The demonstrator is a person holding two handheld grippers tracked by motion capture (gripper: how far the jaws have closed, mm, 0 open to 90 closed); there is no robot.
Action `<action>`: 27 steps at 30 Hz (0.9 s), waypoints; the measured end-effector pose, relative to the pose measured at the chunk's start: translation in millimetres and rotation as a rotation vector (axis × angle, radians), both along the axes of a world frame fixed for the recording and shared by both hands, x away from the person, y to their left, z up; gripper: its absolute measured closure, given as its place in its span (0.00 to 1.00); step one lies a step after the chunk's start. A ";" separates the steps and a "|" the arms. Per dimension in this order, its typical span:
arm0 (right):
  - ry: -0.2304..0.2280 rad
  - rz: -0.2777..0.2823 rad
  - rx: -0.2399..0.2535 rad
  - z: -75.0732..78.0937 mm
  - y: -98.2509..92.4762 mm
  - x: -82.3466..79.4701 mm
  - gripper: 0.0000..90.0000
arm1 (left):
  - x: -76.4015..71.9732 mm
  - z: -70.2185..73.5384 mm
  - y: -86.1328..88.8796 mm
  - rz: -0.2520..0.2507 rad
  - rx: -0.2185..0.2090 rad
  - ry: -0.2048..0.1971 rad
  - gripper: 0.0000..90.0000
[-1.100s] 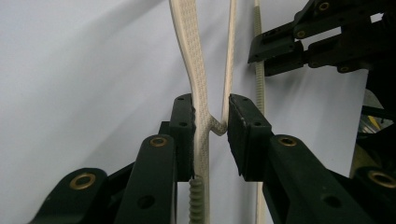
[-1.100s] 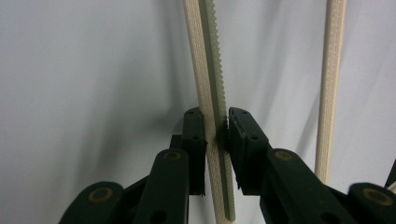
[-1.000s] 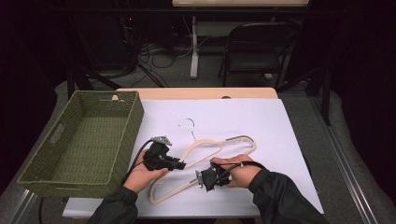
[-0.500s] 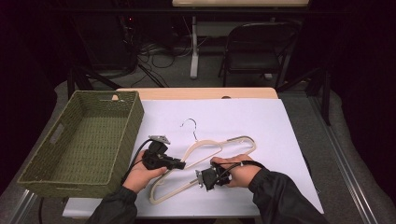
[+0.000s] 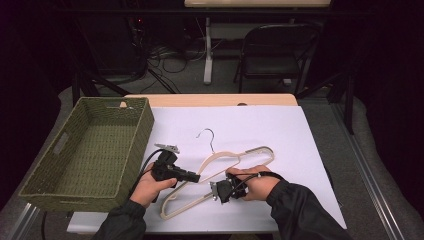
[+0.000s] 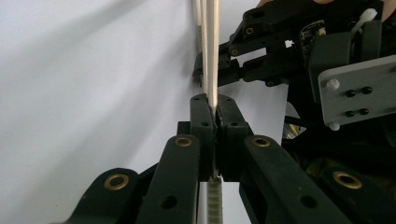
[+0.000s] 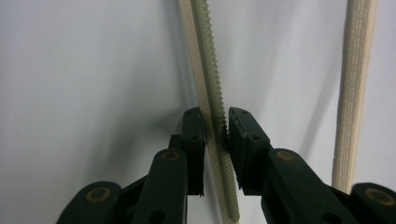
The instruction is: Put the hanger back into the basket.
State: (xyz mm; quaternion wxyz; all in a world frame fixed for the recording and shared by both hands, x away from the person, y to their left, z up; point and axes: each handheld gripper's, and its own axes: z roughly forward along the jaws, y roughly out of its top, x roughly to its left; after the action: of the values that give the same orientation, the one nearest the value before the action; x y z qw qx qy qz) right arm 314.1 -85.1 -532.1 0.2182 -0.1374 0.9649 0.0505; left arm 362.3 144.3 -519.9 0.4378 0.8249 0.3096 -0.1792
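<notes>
On the desk a sheet covers most of the top. The basket sits at the left edge, partly on the sheet. The hanger lies on the sheet right of the basket, hook toward the far side. The left gripper is between basket and hanger, the right gripper just beside it to the right. A chair stands behind the desk.

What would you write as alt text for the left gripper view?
The left gripper is shut on a thin cream hanger bar, which runs straight up the frame over a white table. The right gripper meets the same bar just beyond, a grey plate on its body.
</notes>
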 end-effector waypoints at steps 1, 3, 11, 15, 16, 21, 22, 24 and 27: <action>-0.002 -0.006 0.003 0.4 -0.3 0.0 0.84 | -0.2 0.4 0.1 0.001 -0.004 -0.001 0.97; -0.006 -0.023 0.016 1.5 -1.0 0.3 0.78 | -1.2 1.2 0.1 0.005 -0.007 -0.005 0.97; -0.014 -0.050 0.064 11.3 -6.2 -1.4 0.66 | -2.5 5.5 3.2 0.035 -0.004 -0.022 0.97; -0.013 -0.068 0.097 19.0 -12.1 -3.6 0.63 | -5.1 9.4 5.4 0.044 -0.018 -0.020 0.97; -0.018 -0.069 0.107 20.3 -13.4 -3.9 0.62 | -6.4 11.5 5.5 0.051 -0.014 -0.028 0.97; -0.025 -0.096 0.147 30.9 -25.7 -10.0 0.60 | -11.1 23.1 7.7 0.057 -0.008 -0.054 0.97; -0.027 -0.104 0.149 32.3 -28.0 -11.2 0.59 | -12.3 26.2 8.9 0.056 -0.008 -0.056 0.97; -0.029 -0.126 0.152 34.1 -35.4 -13.9 0.59 | -14.4 31.6 10.7 0.067 -0.003 -0.060 0.97; -0.027 -0.156 0.161 34.9 -48.0 -13.8 0.58 | -17.8 41.0 13.7 0.075 0.007 -0.077 0.97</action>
State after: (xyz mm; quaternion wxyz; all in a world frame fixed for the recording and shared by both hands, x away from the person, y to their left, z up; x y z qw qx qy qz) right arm 300.3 -133.1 -497.2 0.2445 -0.0447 0.9625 0.1087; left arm 344.5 158.0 -479.0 0.4529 0.8206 0.3237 -0.1295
